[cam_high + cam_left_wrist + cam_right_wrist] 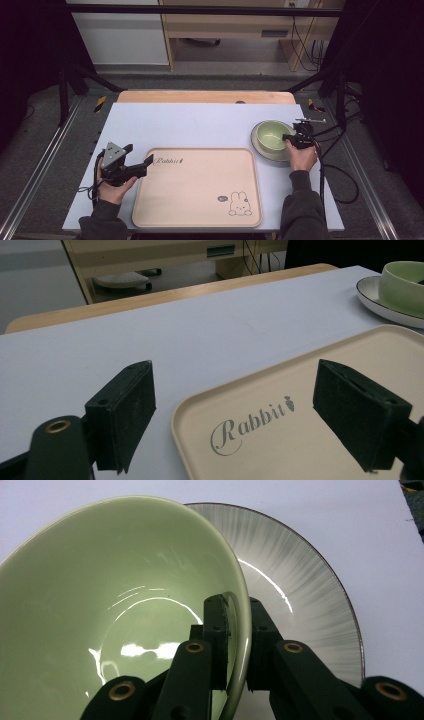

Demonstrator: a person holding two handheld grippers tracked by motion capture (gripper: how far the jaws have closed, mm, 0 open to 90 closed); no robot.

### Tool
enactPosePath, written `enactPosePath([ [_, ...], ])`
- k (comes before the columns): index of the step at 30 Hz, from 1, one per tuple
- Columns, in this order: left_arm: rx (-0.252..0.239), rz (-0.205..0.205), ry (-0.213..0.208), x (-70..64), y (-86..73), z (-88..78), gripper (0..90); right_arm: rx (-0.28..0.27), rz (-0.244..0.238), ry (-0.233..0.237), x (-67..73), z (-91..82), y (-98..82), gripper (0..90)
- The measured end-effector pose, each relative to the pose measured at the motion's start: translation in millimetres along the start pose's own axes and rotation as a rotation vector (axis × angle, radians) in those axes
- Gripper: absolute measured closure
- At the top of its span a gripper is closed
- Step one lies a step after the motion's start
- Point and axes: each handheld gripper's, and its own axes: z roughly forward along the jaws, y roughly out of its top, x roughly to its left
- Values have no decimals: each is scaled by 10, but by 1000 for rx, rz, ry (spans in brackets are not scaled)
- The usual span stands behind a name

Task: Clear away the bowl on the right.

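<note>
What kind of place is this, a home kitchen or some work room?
Probably a lab or recording room: a black metal frame surrounds the pale blue table, loose cables lie on the grey floor, and a wooden desk stands behind.

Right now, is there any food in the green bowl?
Empty. In the right gripper view the green bowl shows only a bare, shiny inside. It sits on a plate, and the right gripper pinches its rim.

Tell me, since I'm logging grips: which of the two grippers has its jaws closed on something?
The right gripper: its jaws pinch the rim of the green bowl, one inside, one outside. The left gripper stands wide open over the tray corner, holding nothing.
</note>
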Motion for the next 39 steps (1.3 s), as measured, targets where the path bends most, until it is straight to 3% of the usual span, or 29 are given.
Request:
enactPosePath([
  [7, 1, 0, 0, 1, 0, 0, 166, -7, 11, 0, 18, -30, 2, 837],
  [17, -4, -1, 0, 5, 9, -14, 167, -45, -64, -21, 129, -148, 2, 832],
  [27, -11, -6, 4, 15, 15, -27, 168, -67, -74, -29, 149, -203, 5, 824],
  [39, -14, -4, 2, 11, 24, -41, 168, -100, -39, 40, 155, -358, 33, 824],
])
